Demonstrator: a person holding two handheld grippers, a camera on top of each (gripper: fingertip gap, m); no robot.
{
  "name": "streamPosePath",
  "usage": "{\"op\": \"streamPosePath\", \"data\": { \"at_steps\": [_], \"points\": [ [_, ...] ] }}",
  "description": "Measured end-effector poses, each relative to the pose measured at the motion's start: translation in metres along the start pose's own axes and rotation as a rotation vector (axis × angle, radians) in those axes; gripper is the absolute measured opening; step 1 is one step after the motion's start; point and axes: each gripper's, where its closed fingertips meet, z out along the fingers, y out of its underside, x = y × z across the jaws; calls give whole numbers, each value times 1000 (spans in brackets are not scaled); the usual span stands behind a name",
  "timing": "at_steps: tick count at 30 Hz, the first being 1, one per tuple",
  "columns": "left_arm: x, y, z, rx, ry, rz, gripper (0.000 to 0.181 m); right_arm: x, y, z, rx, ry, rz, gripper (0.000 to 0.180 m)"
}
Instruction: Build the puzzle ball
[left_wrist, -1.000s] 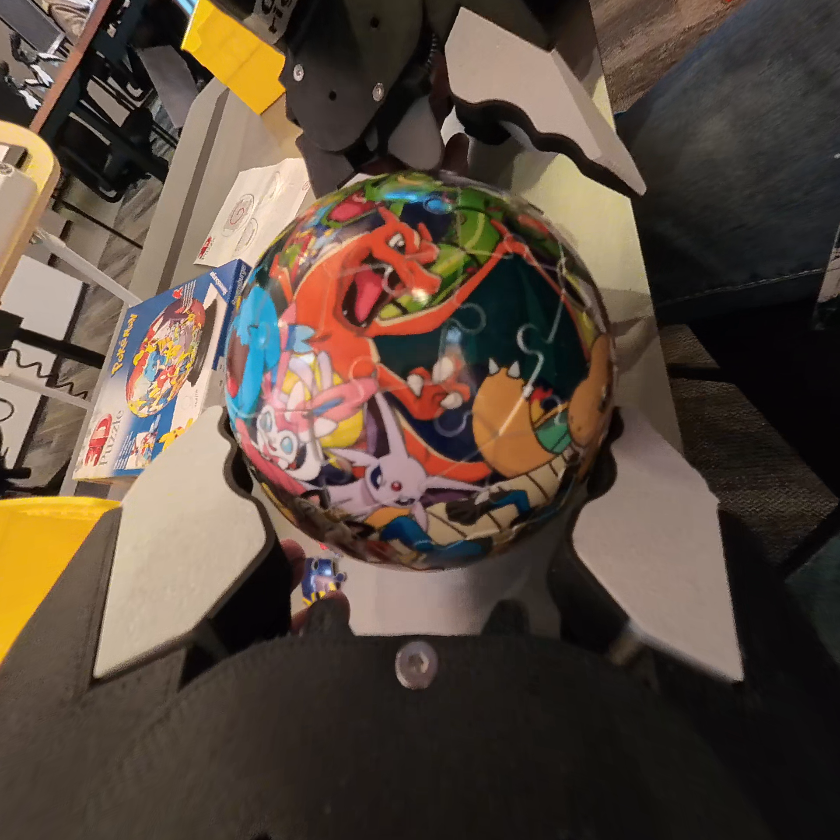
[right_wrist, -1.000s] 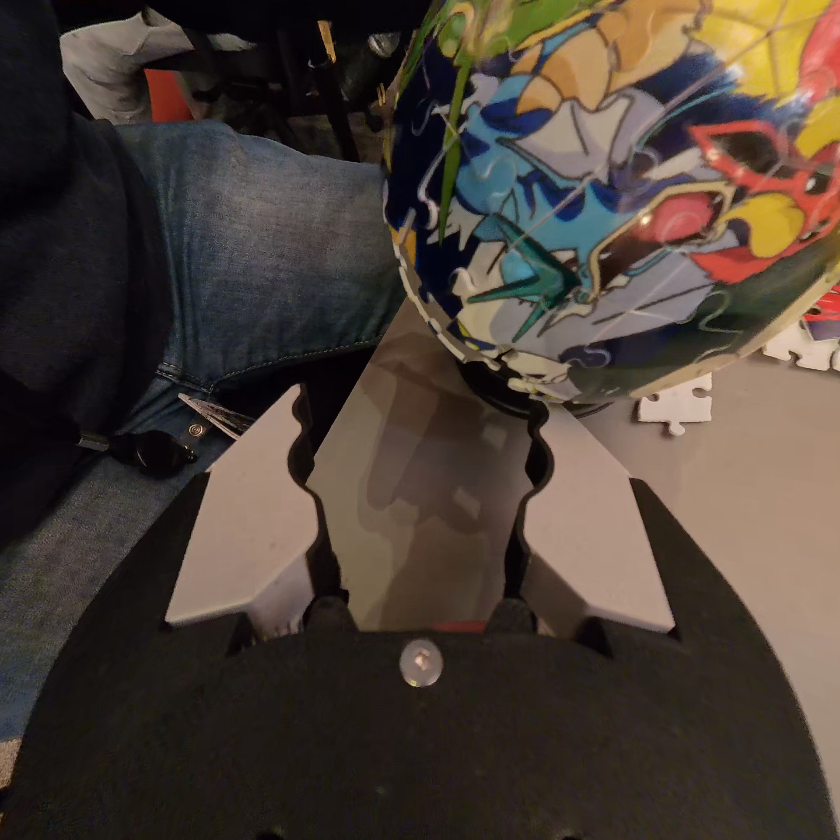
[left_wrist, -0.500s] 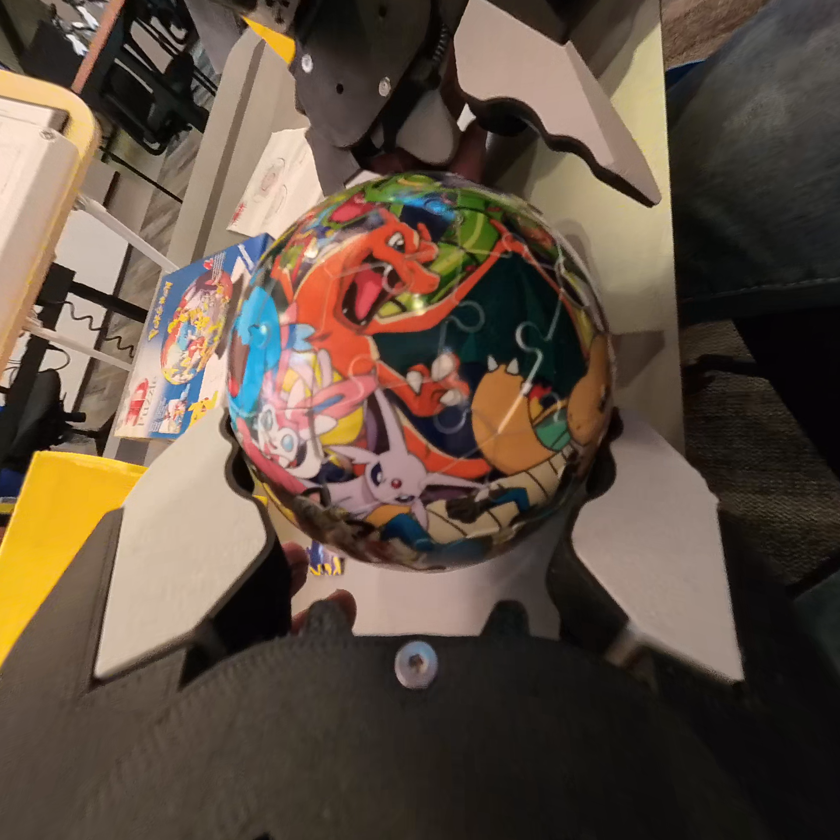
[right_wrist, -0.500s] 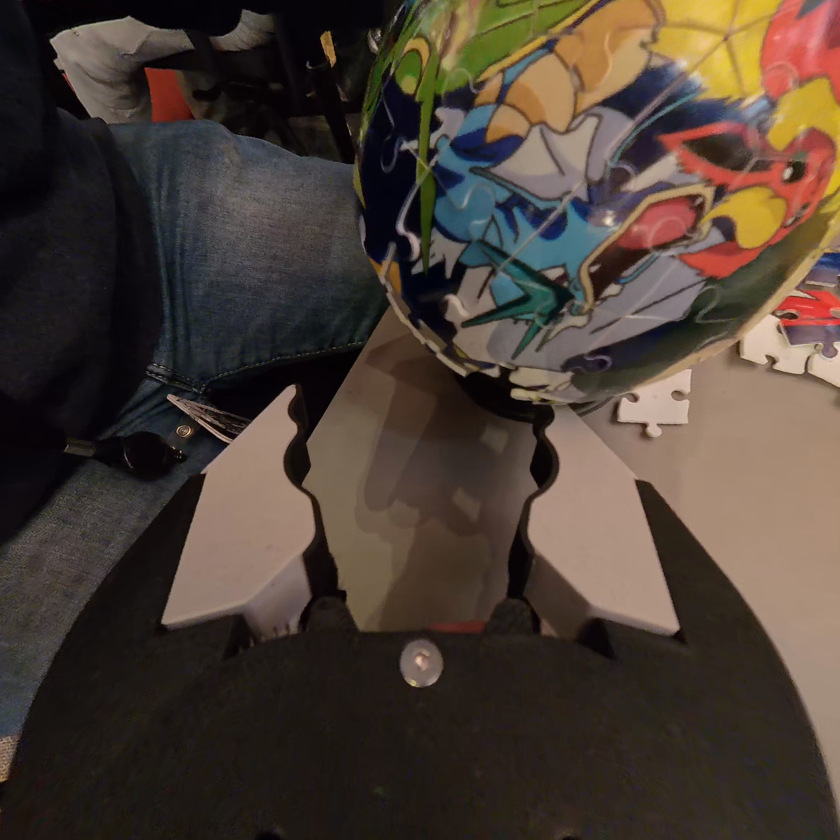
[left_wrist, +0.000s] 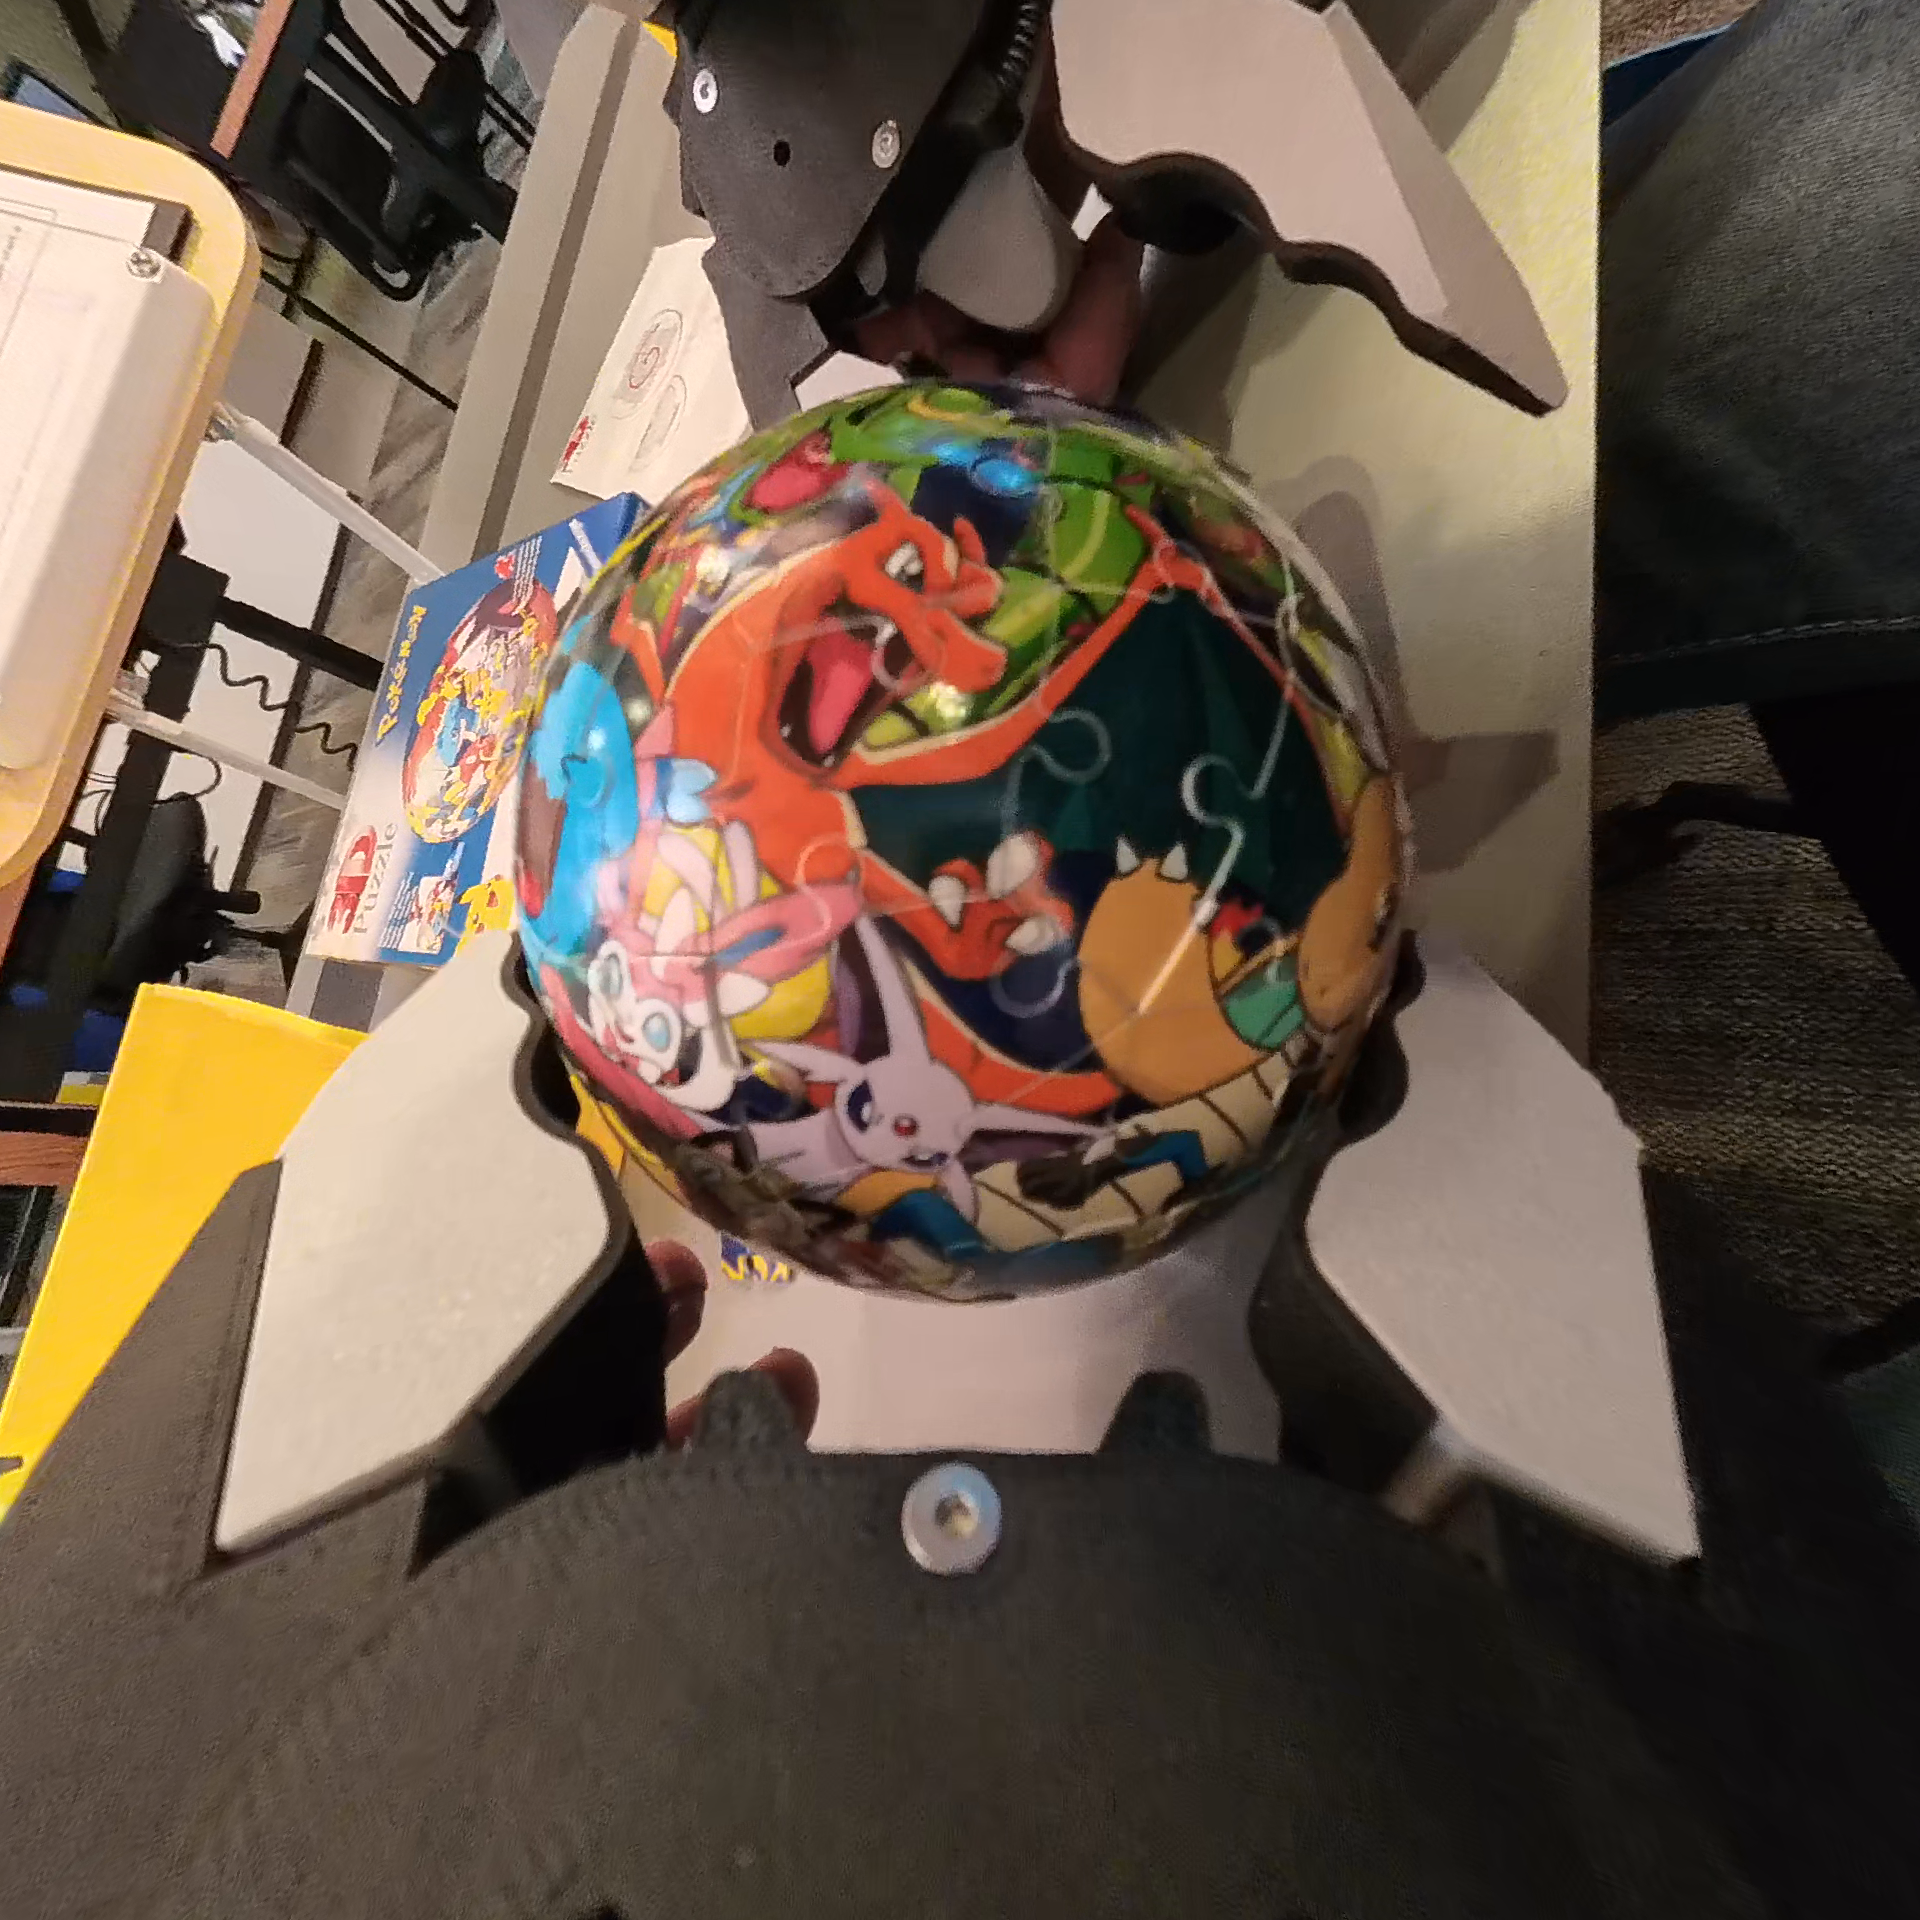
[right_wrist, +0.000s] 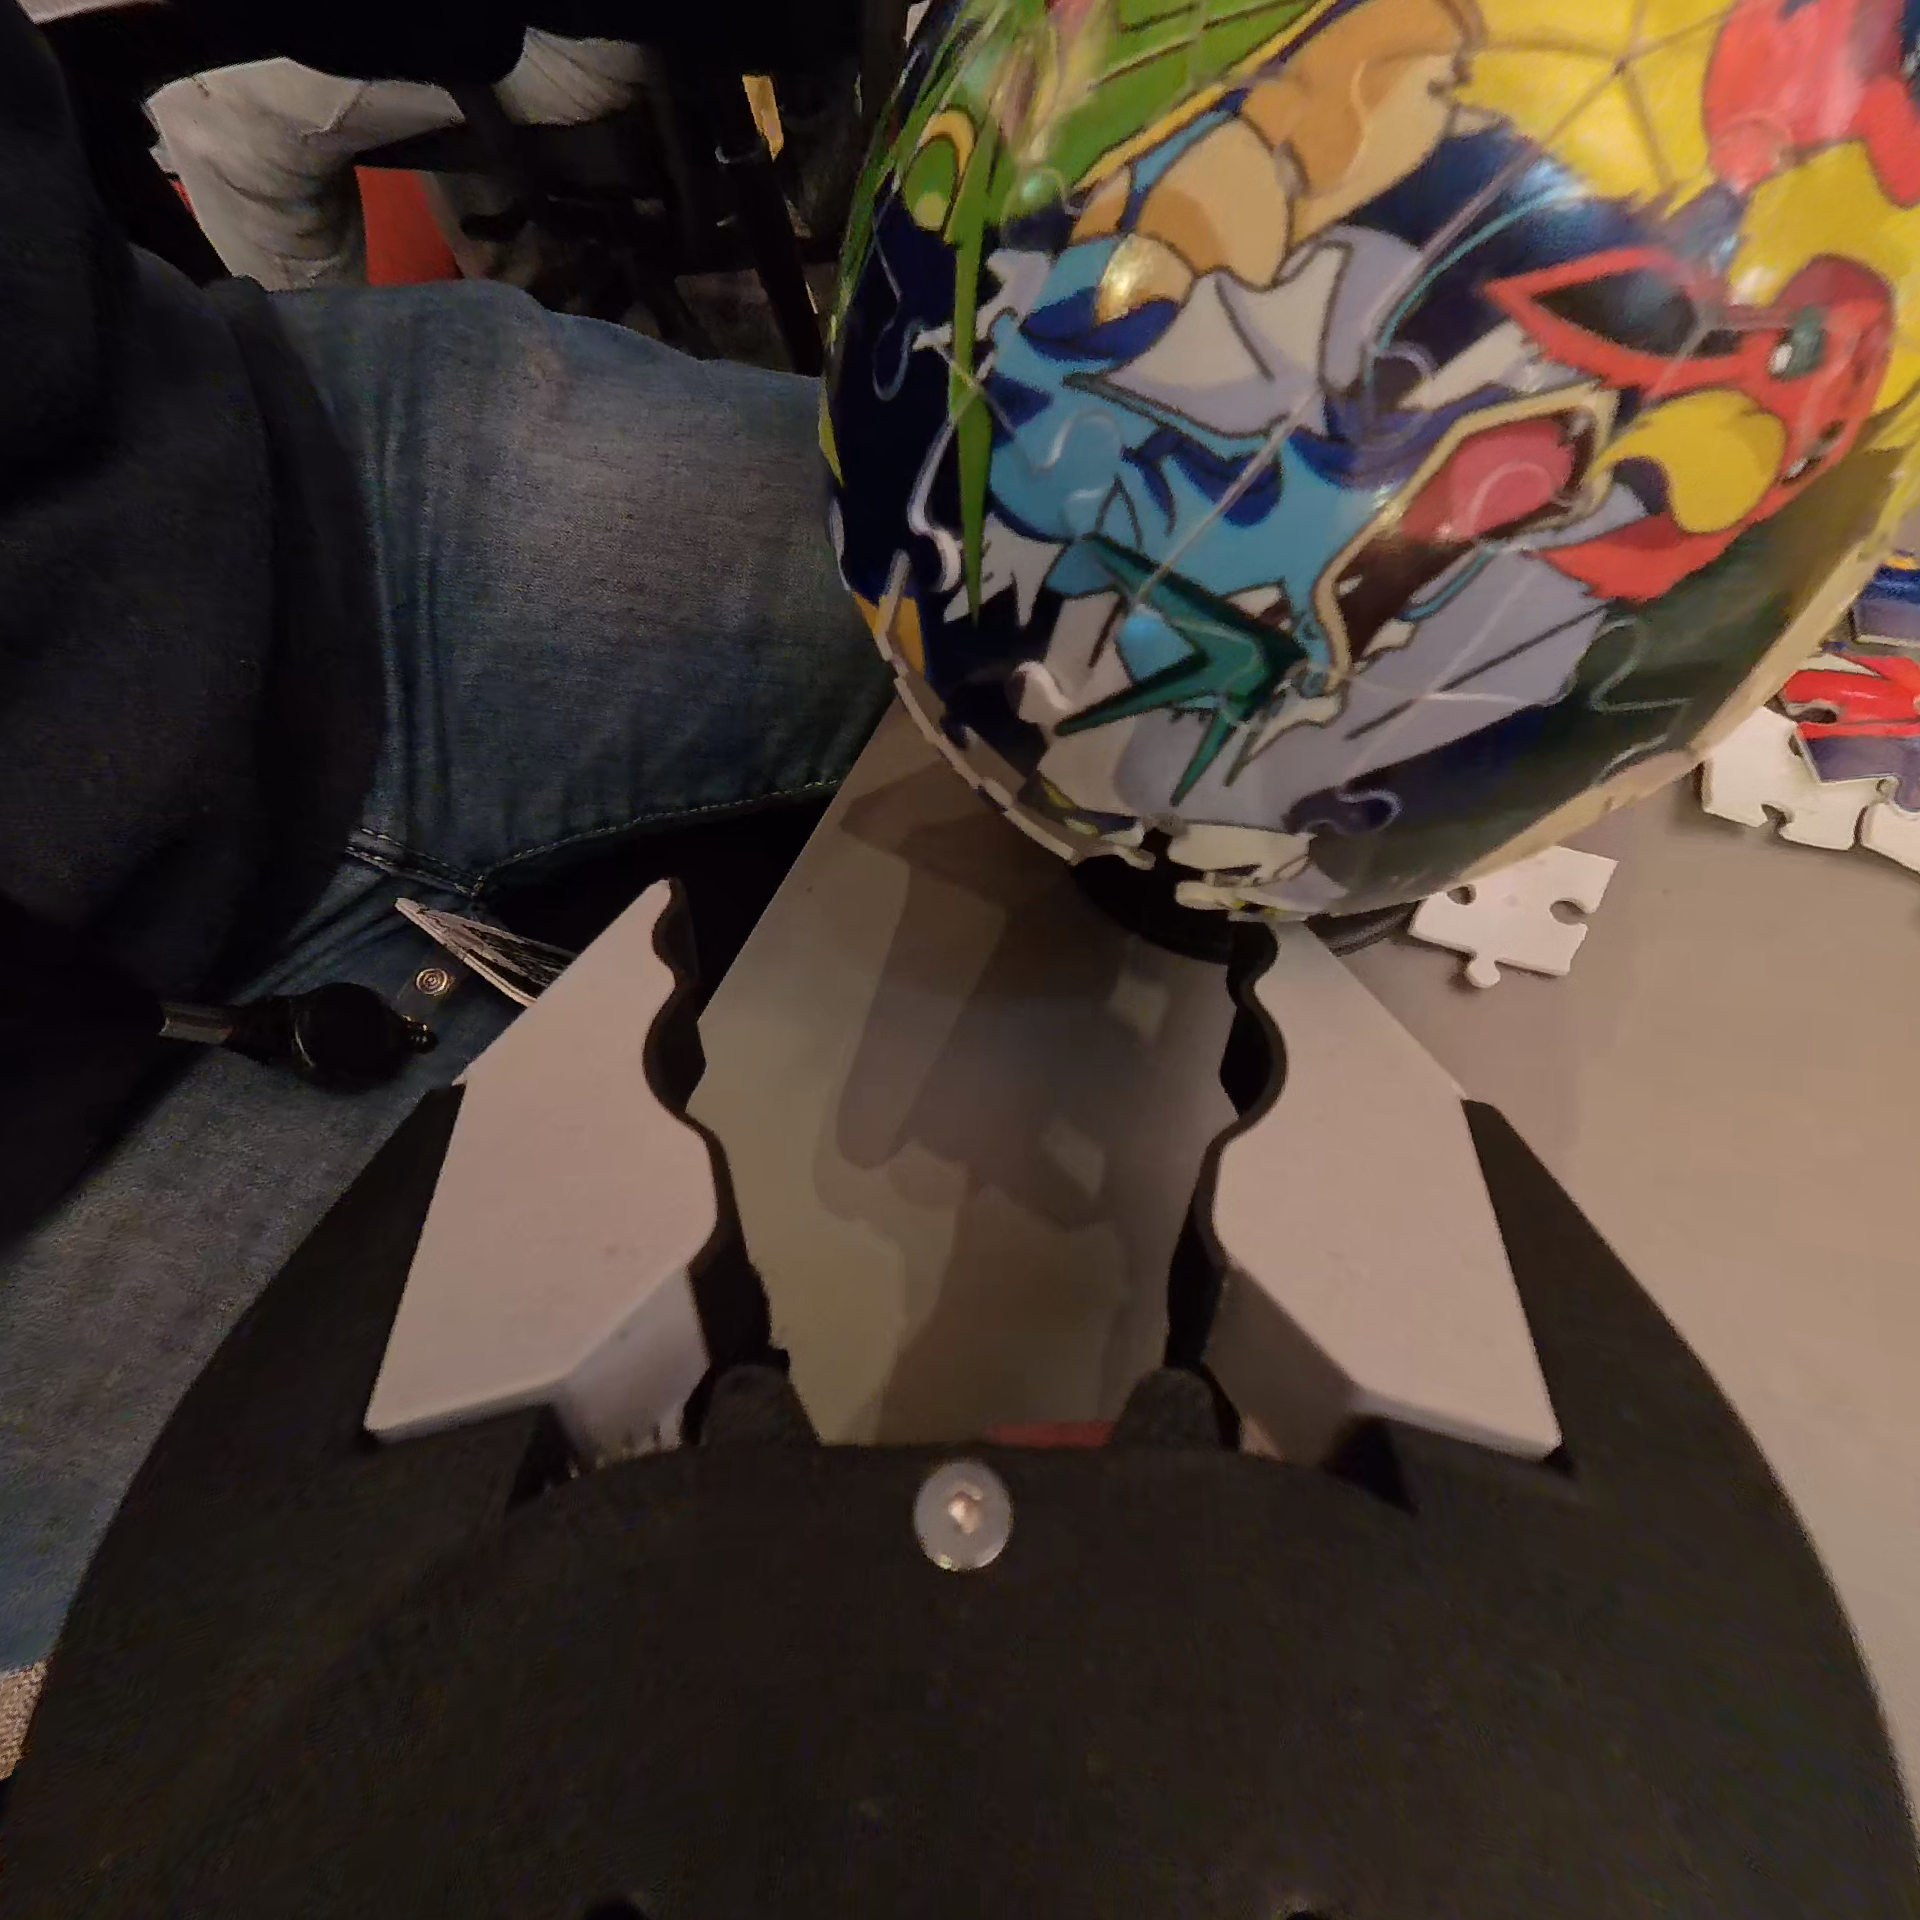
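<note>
Between the left gripper's fingers sits the puzzle ball, clamped at its sides above the grey surface. Its shell looks nearly whole, though a gap shows underneath and loose pieces lie nearby. Beside it, the right gripper hangs parted, holding nothing.

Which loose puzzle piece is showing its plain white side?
The white piece nearest the ball; the loose pieces farther right show red and blue picture.

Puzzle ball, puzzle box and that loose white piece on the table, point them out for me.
puzzle ball (left_wrist: 966, 831), left wrist view, its middle.
puzzle box (left_wrist: 447, 790), left wrist view, its printed blue top.
loose white piece (right_wrist: 1517, 920), right wrist view, its blank face.
</note>
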Motion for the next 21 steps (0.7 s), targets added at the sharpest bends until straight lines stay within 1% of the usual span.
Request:
{"op": "streamPosePath", "data": {
  "at_steps": [15,21],
  "points": [
    [0,6,-4,-20,-12,-6,143,-1,-2,1,12,-5,-6,101],
    [-1,7,-3,-50,27,-2,143,-2,-2,1,12,-13,-3,101]
  ]
}}
